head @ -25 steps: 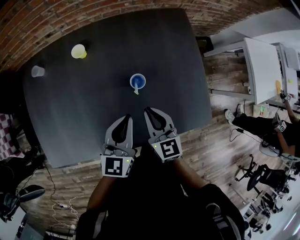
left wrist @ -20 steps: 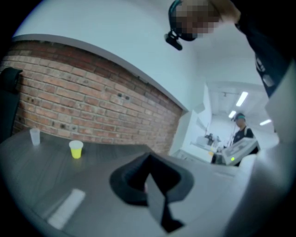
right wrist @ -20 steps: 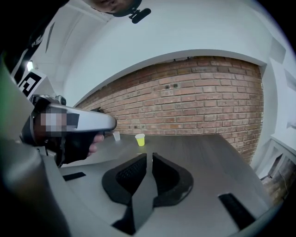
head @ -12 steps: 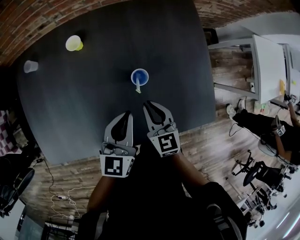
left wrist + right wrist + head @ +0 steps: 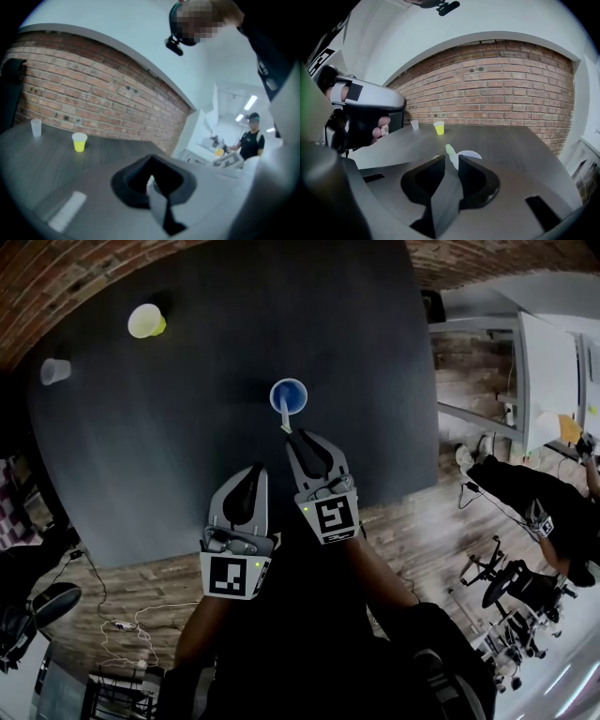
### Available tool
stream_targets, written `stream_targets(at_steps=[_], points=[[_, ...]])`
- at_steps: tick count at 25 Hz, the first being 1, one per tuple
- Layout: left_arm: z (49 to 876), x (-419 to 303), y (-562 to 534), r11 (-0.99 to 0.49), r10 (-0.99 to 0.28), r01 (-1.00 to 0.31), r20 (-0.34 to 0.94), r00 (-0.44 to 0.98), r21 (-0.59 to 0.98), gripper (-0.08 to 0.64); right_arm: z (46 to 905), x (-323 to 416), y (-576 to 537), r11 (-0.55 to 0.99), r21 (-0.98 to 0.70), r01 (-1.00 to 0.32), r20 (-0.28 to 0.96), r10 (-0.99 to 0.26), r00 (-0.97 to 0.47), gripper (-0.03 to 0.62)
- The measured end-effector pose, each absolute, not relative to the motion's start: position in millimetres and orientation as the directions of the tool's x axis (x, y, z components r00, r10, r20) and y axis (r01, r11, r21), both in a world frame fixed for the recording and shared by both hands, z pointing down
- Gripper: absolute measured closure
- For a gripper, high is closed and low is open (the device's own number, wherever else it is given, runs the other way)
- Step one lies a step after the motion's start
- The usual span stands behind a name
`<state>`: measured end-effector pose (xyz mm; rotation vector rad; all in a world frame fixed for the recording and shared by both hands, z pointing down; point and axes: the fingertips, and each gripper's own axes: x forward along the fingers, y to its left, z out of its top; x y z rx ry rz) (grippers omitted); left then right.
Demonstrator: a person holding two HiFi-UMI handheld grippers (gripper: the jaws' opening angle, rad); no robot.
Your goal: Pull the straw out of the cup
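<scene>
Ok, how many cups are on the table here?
3. A blue cup holding the straw stands centrally; a yellow cup is far left; a clear cup sits farther left, near the table edge. None looks hidden.

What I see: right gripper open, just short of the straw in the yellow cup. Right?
No: the straw stands in the blue cup, not the yellow cup, as the head view shows. The right gripper is open, just short of it.
</scene>
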<state>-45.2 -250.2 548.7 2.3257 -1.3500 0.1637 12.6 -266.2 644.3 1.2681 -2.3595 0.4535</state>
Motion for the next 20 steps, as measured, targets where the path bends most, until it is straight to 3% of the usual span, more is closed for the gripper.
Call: stream_targets(at_steps=[20], points=[[578,-69,-263,-0.379,-0.792,-0.865,0.367,0.487,0.328,0.556,676,3,-298,0.534,-0.024,-0.845,0.531,-0.709,-0.463,0.52]])
